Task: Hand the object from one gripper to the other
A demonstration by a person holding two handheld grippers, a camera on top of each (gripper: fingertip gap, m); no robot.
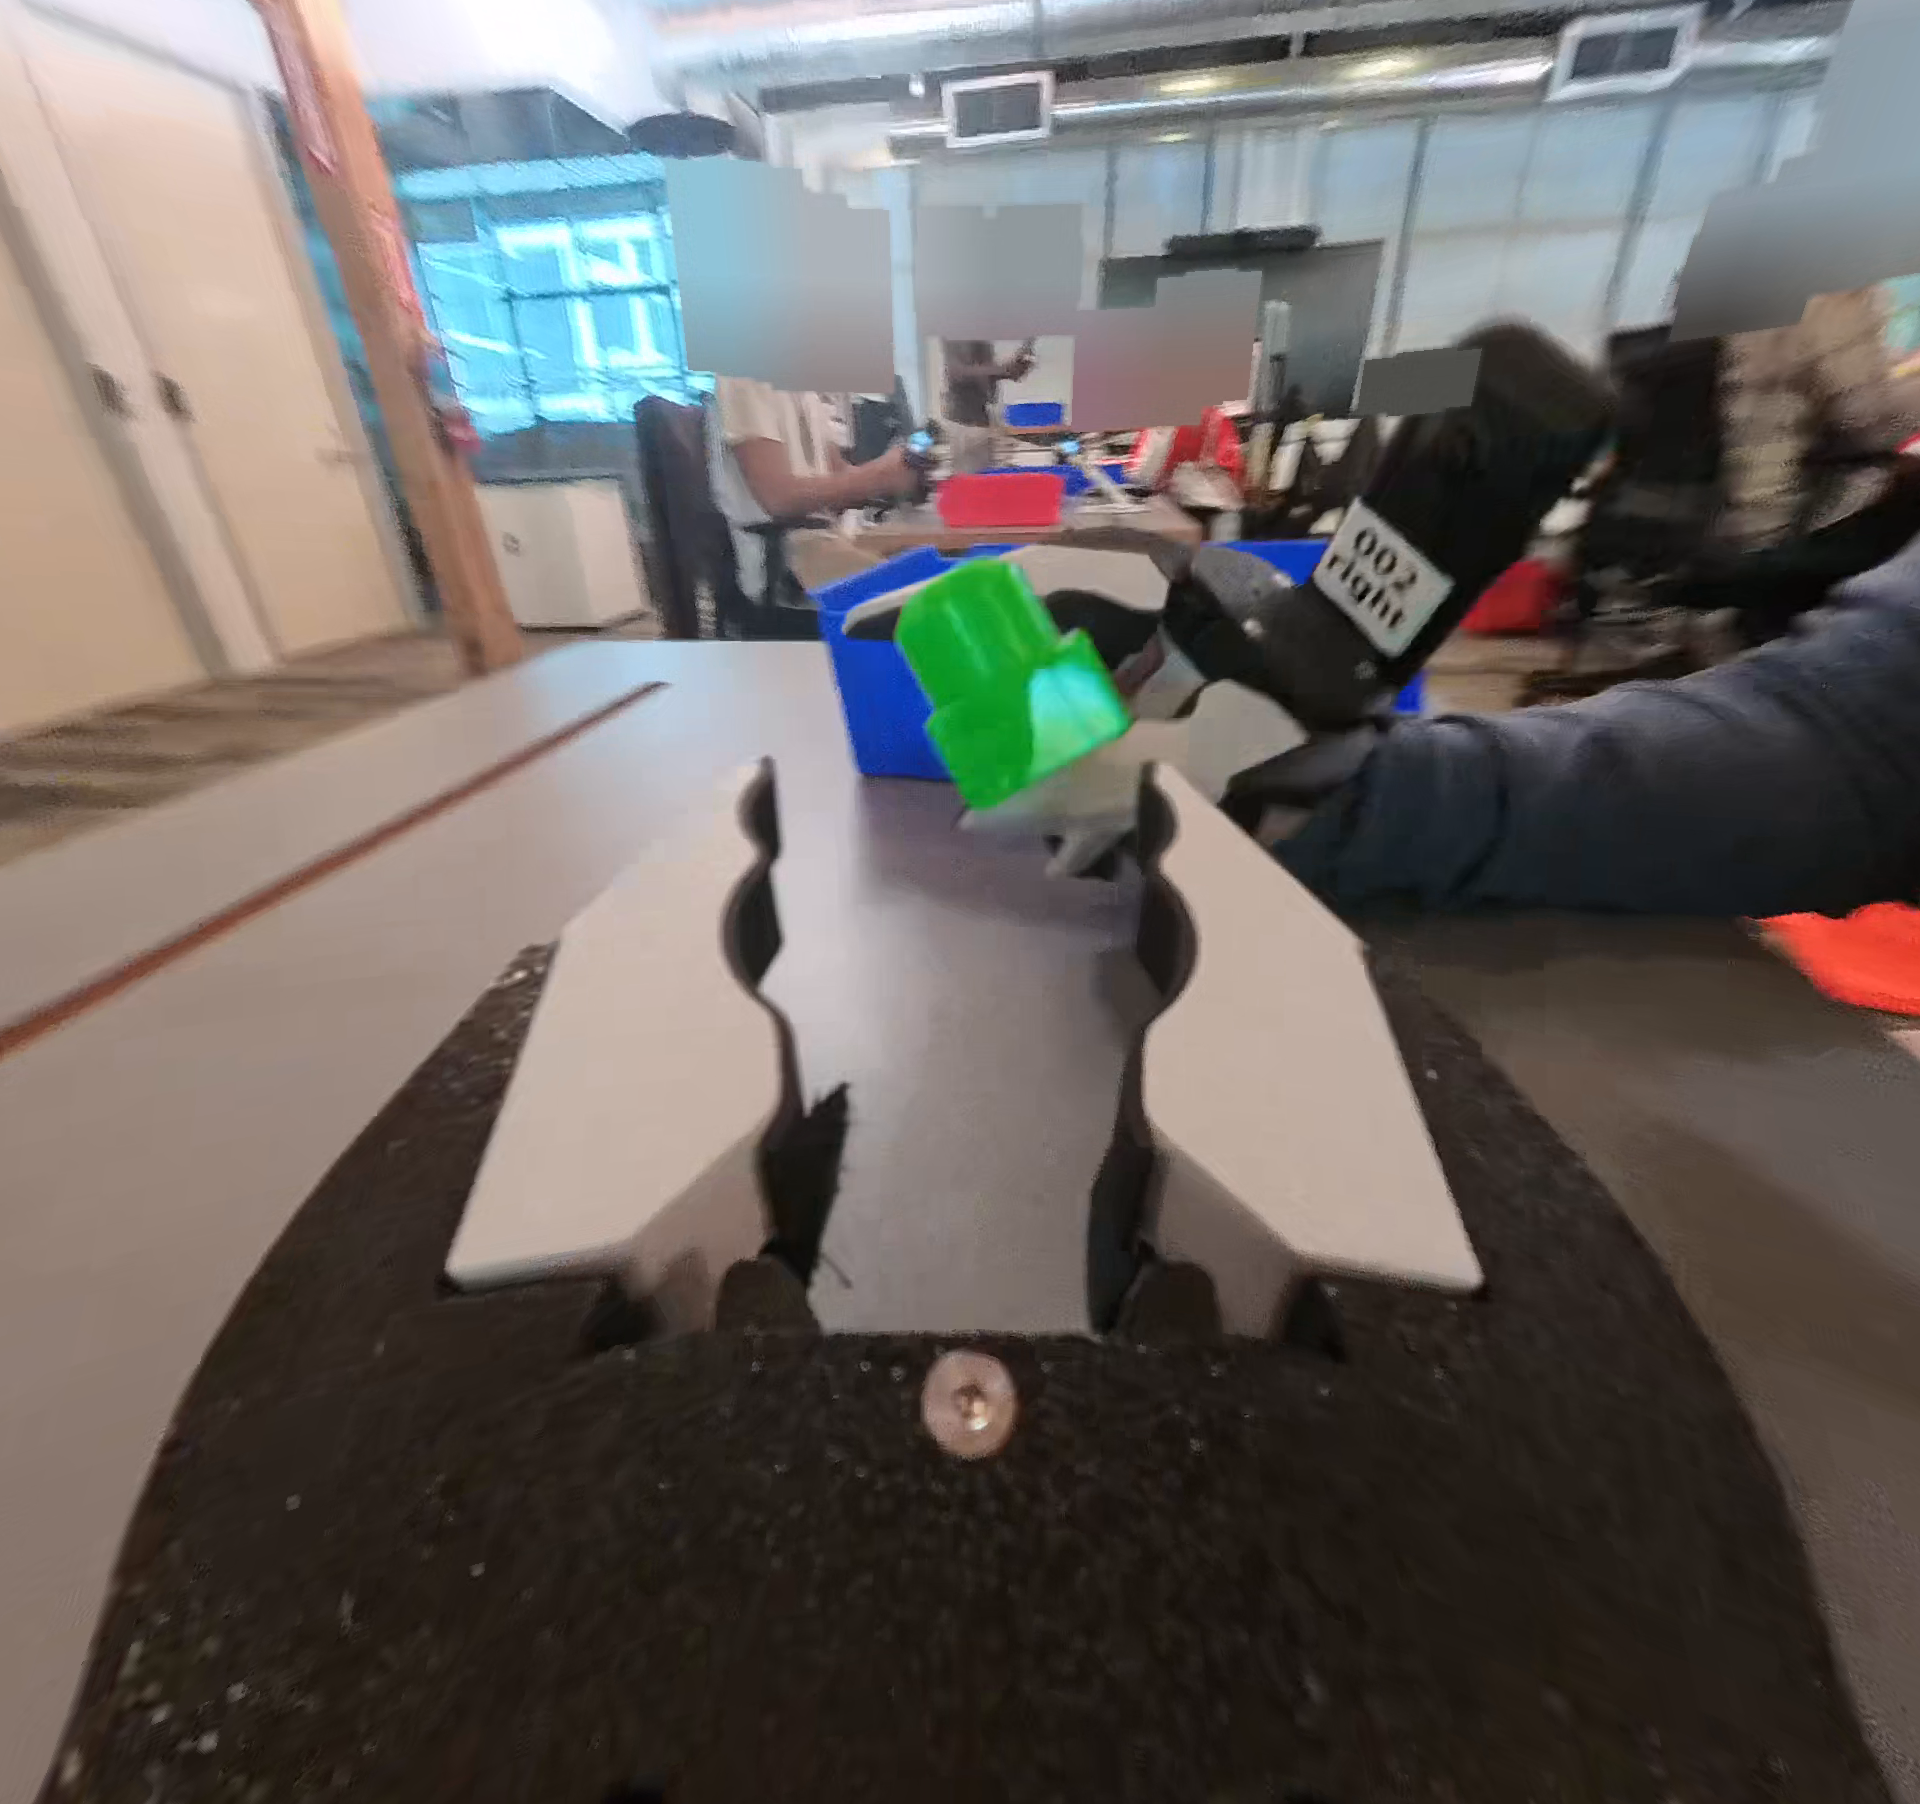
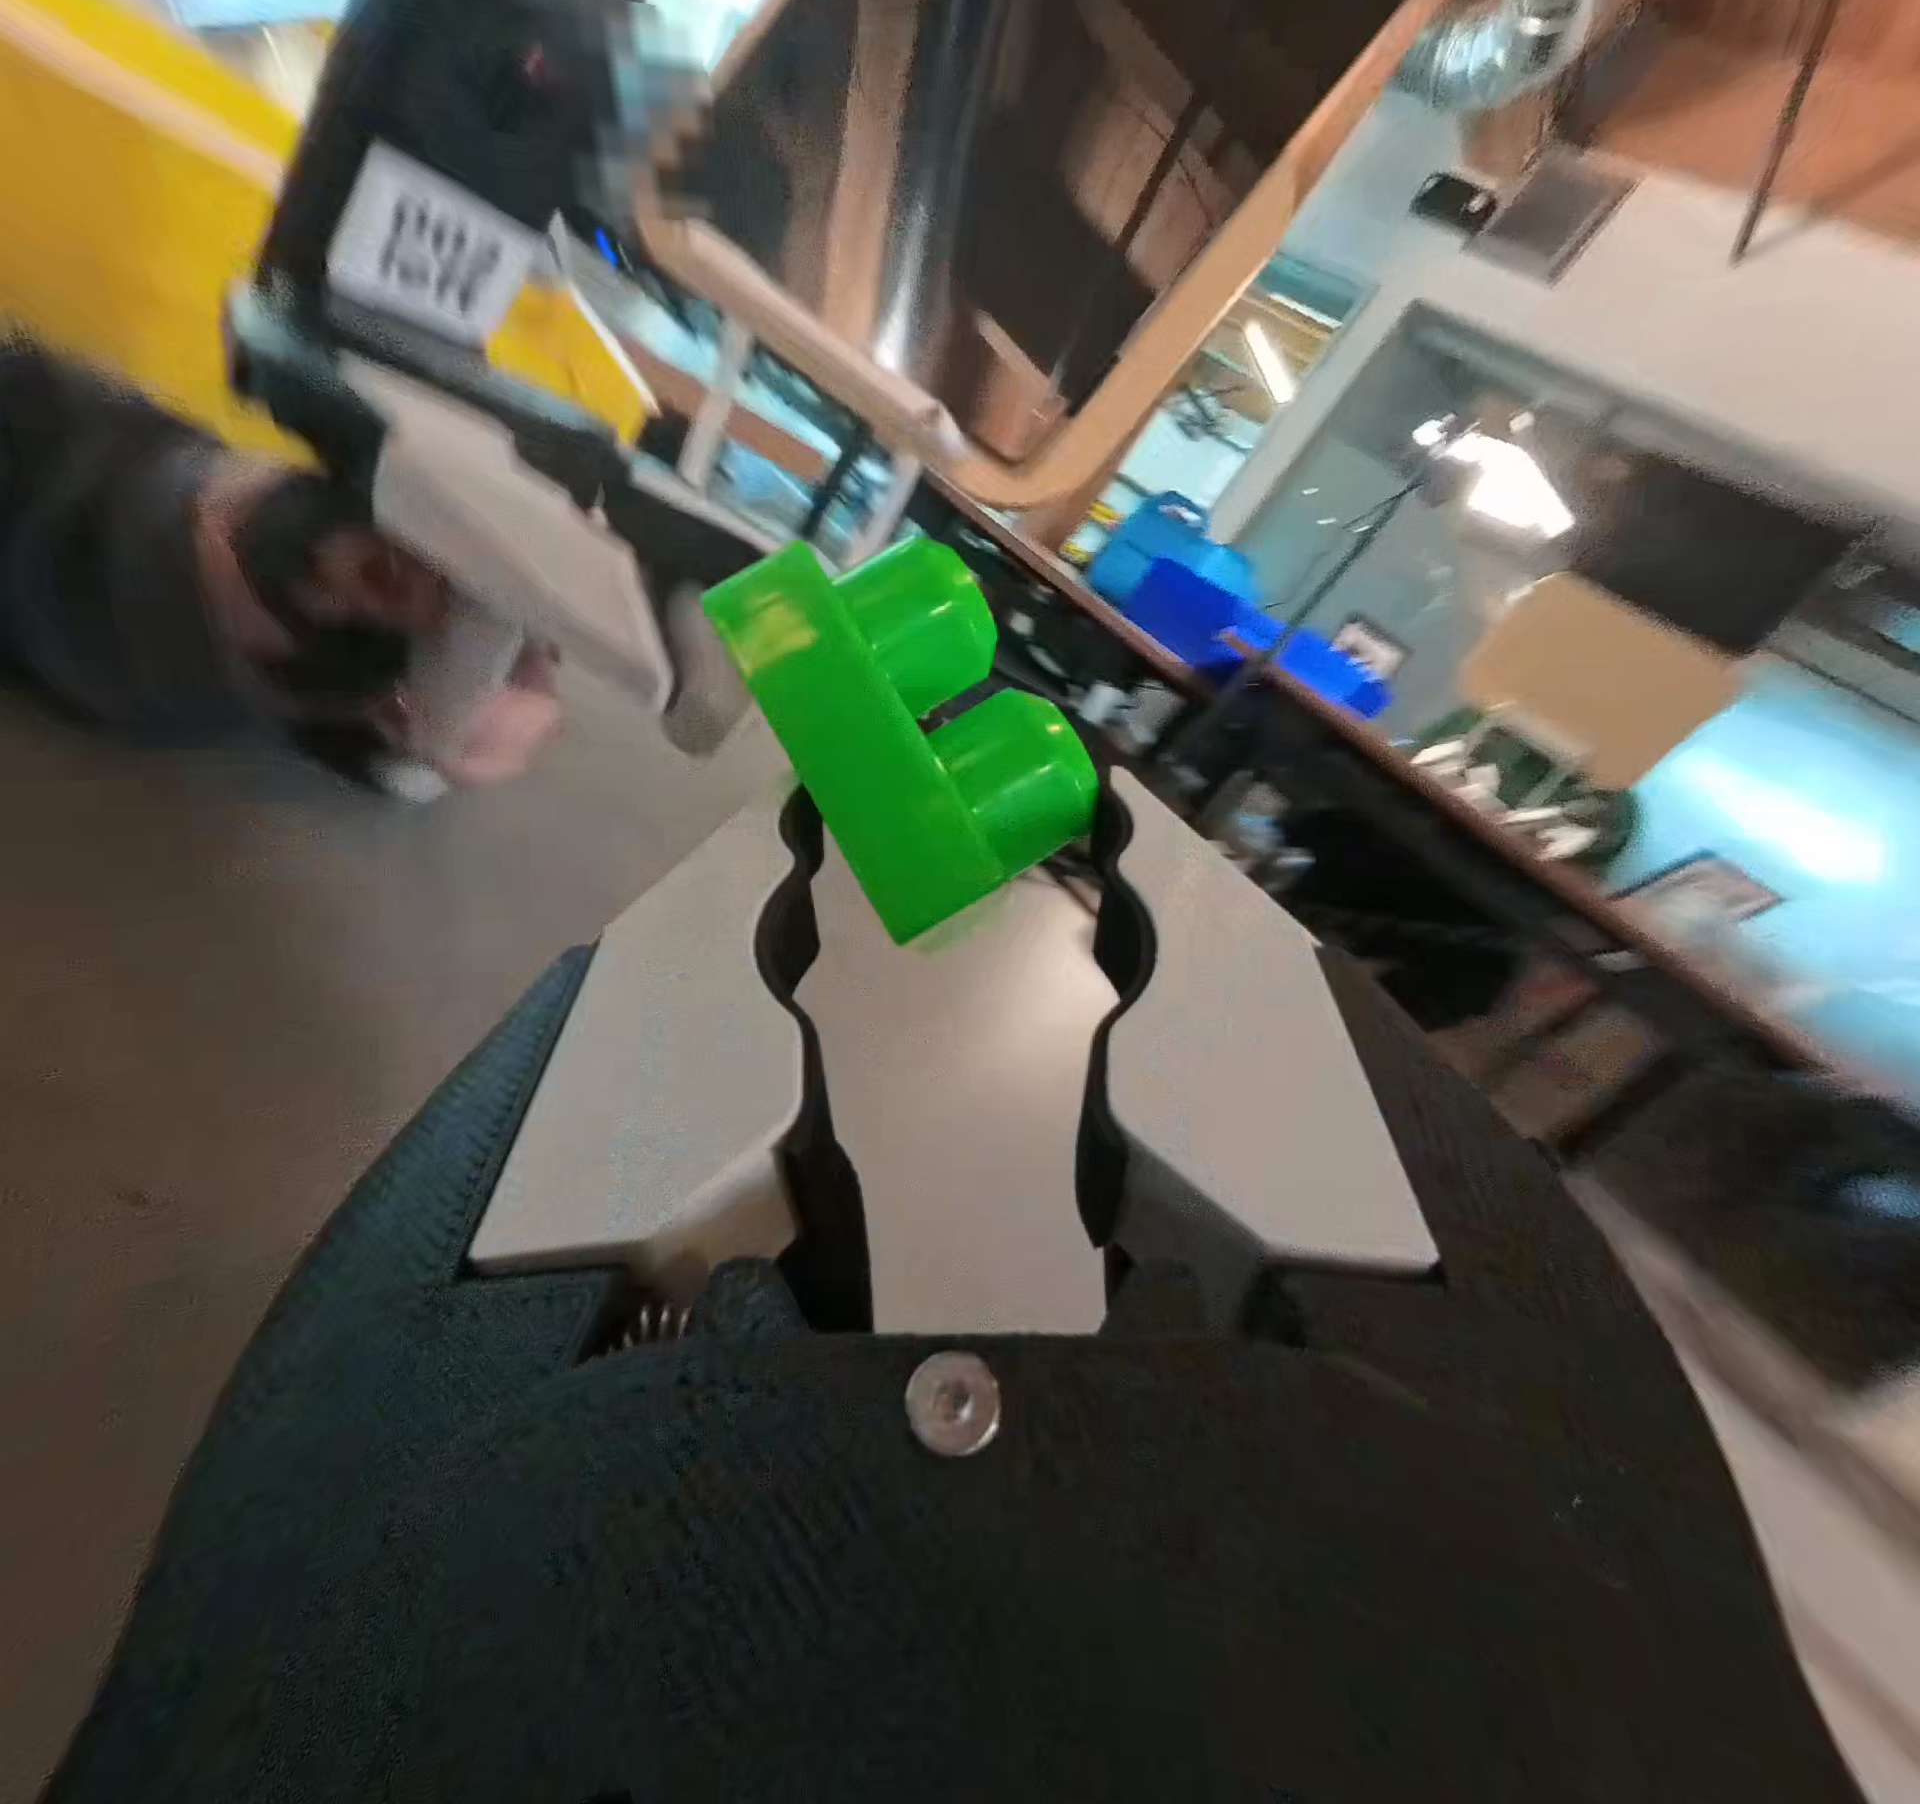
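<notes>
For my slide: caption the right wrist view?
Right gripper grips a green block at its fingertips; left gripper waits just beyond.

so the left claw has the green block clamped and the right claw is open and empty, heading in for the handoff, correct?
Sides are swapped. The right wrist view shows the right claw shut on the green block at its fingertips. The left wrist view shows the left claw open and empty, with the block held just ahead of its tips. The handoff has not happened yet.

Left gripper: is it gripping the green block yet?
No. The left gripper is open and empty; the green block sits in the right gripper.
</notes>
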